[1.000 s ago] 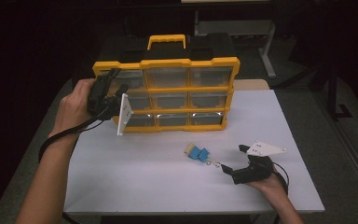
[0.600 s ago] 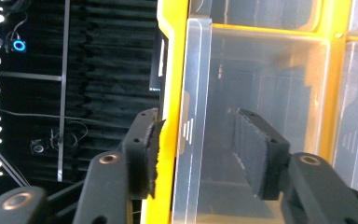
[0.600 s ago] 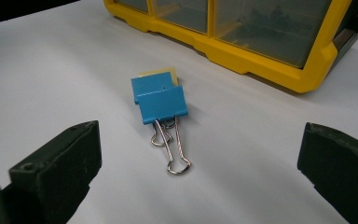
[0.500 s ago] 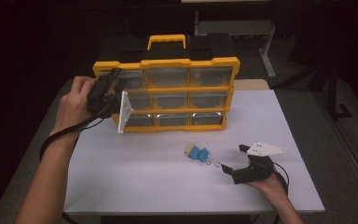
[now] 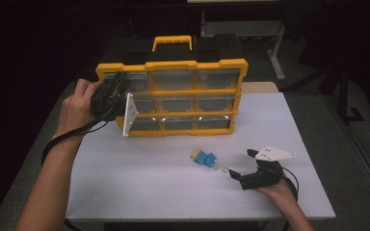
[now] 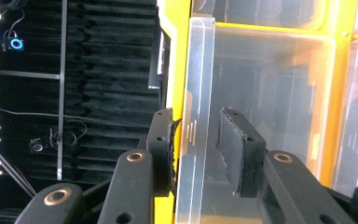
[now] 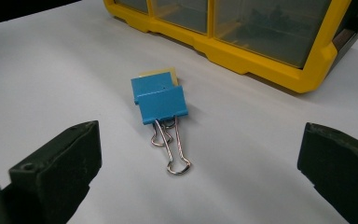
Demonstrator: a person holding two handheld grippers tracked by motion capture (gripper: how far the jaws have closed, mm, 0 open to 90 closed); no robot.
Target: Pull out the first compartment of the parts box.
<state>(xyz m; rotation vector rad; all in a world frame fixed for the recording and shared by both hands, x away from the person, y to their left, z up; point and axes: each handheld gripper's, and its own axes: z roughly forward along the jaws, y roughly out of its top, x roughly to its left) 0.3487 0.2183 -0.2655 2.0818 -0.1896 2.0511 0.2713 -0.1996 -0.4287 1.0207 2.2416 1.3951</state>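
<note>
A white tabletop (image 5: 139, 178) fills the middle of a very dark room, with grey floor at its sides and a grey bench frame (image 5: 250, 29) dim at the back; the left gripper view shows black ribbed wall panels (image 6: 102, 70) and a small blue ring light (image 6: 16, 44) behind. A yellow organizer case (image 5: 173, 98) with a handle stands upright near the table's far edge, its clear drawers facing the person. The left gripper (image 5: 118, 98) is at the case's upper left corner, and its jaws have just been closing around the front wall of a clear drawer (image 6: 261, 93): in the left gripper view one pad lies against the outer face of that wall and the other stands a little way off inside, so the grip is narrow but not yet pinching. Blue binder clips (image 7: 161, 102) on a yellowish scrap lie on the bare white surface, well in front of the case. The right gripper (image 5: 238, 169) rests on the table just beside them, jaws spread wide and holding nothing.
</note>
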